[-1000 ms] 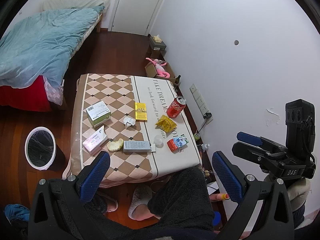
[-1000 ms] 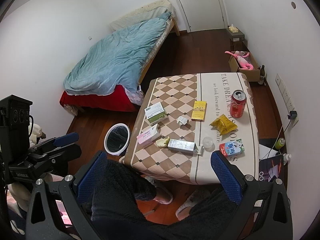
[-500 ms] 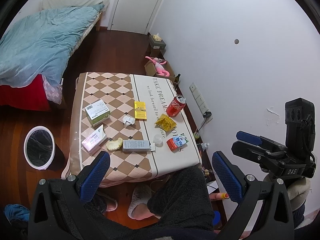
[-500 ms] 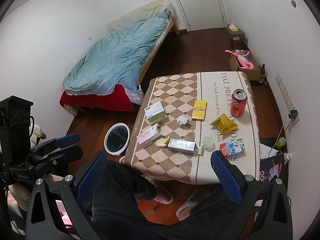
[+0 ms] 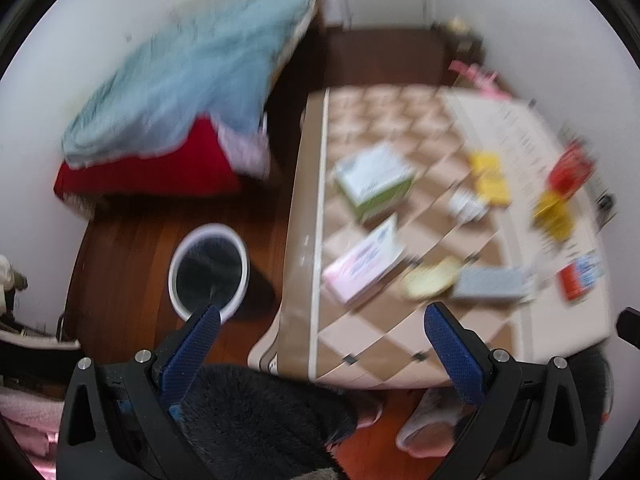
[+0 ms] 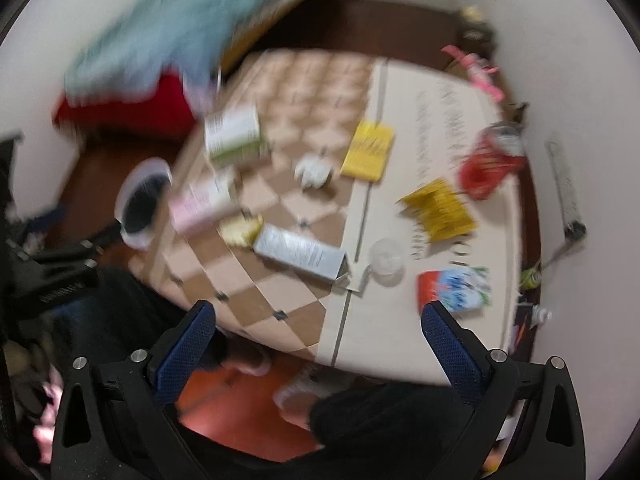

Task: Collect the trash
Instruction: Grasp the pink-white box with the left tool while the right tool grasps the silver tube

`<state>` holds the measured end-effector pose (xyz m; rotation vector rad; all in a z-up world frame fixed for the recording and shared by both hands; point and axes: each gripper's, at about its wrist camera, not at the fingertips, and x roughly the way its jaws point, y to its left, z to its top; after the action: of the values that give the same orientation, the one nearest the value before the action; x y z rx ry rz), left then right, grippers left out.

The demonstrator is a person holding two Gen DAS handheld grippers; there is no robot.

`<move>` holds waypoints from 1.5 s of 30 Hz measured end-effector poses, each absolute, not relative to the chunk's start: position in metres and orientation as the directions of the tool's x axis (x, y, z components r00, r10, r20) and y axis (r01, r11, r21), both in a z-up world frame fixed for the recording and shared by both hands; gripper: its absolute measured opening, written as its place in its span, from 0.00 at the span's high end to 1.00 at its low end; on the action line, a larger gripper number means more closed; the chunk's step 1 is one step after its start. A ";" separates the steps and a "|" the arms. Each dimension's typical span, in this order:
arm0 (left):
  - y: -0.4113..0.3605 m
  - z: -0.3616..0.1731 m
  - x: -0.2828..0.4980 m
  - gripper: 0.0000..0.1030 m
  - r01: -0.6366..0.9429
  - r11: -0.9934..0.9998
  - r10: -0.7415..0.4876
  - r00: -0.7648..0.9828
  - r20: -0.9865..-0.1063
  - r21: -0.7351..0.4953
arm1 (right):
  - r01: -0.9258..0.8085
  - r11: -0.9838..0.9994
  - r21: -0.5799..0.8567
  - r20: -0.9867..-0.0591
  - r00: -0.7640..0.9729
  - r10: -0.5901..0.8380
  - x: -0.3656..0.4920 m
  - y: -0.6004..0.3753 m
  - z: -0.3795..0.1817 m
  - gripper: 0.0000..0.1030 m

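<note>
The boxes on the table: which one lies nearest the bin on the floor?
The pink box, at the table edge beside the bin. The green-and-white box and grey box lie farther away.

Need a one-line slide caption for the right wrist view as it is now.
Open right gripper above the near edge of a checkered table littered with cartons, wrappers and a red can; motion-blurred.
</note>
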<state>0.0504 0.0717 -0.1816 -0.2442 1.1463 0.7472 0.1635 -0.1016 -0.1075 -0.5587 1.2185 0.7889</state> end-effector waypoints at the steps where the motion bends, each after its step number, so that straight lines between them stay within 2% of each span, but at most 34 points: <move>1: 0.074 -0.195 0.050 0.00 -0.649 0.733 0.405 0.174 -0.898 0.204 | -0.805 0.593 0.014 -0.971 0.130 0.199 0.166 -0.088 -0.127 0.02; 8: 0.099 -0.264 0.056 0.00 -0.621 0.737 0.374 0.044 -0.926 0.268 | -0.921 0.377 -0.100 -0.995 0.096 -0.029 0.177 -0.012 -0.232 0.04; 13: 0.107 -0.269 0.068 0.00 -0.556 0.783 0.368 0.054 -0.928 0.278 | -0.940 0.300 -0.161 -0.985 0.135 -0.107 0.183 0.009 -0.270 0.04; 15: 0.109 -0.269 0.077 0.00 -0.511 0.815 0.355 0.065 -0.933 0.274 | -0.935 0.332 -0.125 -0.990 0.095 -0.104 0.187 0.008 -0.276 0.16; 16: 0.111 -0.271 0.083 0.00 -0.484 0.833 0.344 0.071 -0.936 0.269 | -0.929 0.357 -0.098 -0.993 0.067 -0.099 0.189 0.005 -0.278 0.32; 20: 0.113 -0.285 0.106 0.00 -0.360 0.897 0.296 0.063 -0.953 0.255 | -0.822 0.569 0.010 -0.998 -0.046 -0.048 0.205 -0.019 -0.275 0.51; 24: 0.113 -0.297 0.124 0.01 -0.265 0.934 0.263 0.047 -0.964 0.242 | -0.596 0.790 0.144 -0.987 -0.141 0.074 0.224 -0.054 -0.273 0.52; 25: 0.112 -0.299 0.128 0.01 -0.241 0.941 0.257 0.046 -0.965 0.239 | -0.551 0.816 0.174 -0.983 -0.153 0.106 0.226 -0.060 -0.272 0.51; 26: 0.110 -0.302 0.133 0.02 -0.219 0.946 0.254 0.045 -0.966 0.238 | -0.517 0.833 0.196 -0.978 -0.162 0.129 0.227 -0.067 -0.271 0.45; 27: 0.109 -0.304 0.135 0.04 -0.205 0.950 0.250 0.043 -0.967 0.236 | -0.501 0.838 0.217 -0.974 -0.171 0.150 0.226 -0.072 -0.271 0.41; 28: 0.108 -0.305 0.137 0.22 -0.197 0.952 0.248 0.042 -0.968 0.235 | -0.498 0.837 0.228 -0.972 -0.169 0.164 0.224 -0.074 -0.269 0.38; 29: 0.107 -0.307 0.138 0.32 -0.194 0.954 0.238 0.035 -0.971 0.227 | -0.505 0.833 0.228 -0.972 -0.164 0.167 0.223 -0.076 -0.268 0.38; 30: 0.107 -0.309 0.139 0.47 -0.199 0.956 0.224 0.016 -0.974 0.216 | -0.522 0.824 0.218 -0.975 -0.154 0.161 0.218 -0.077 -0.268 0.38; 34: 0.109 -0.305 0.130 0.48 -0.316 0.935 0.178 0.016 -0.984 0.164 | -0.629 0.769 0.115 -0.993 -0.079 0.084 0.197 -0.069 -0.265 0.39; 36: 0.108 -0.302 0.118 0.48 -0.391 0.910 0.155 0.011 -0.988 0.139 | -0.625 0.773 0.107 -0.994 -0.068 0.083 0.188 -0.070 -0.268 0.59; 42: 0.107 -0.294 0.072 0.48 -0.660 0.749 -0.021 0.052 -0.998 -0.050 | -0.457 0.851 0.257 -0.966 -0.138 0.218 0.169 -0.113 -0.276 0.59; 45: 0.108 -0.294 0.065 0.48 -0.696 0.711 -0.042 0.093 -0.995 -0.095 | -0.469 0.849 0.243 -0.970 -0.107 0.219 0.167 -0.118 -0.270 0.58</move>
<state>0.0651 0.1079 -0.2943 -0.6597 1.4121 0.5417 0.1675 -0.1176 -0.2705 -0.2034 1.5758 0.5870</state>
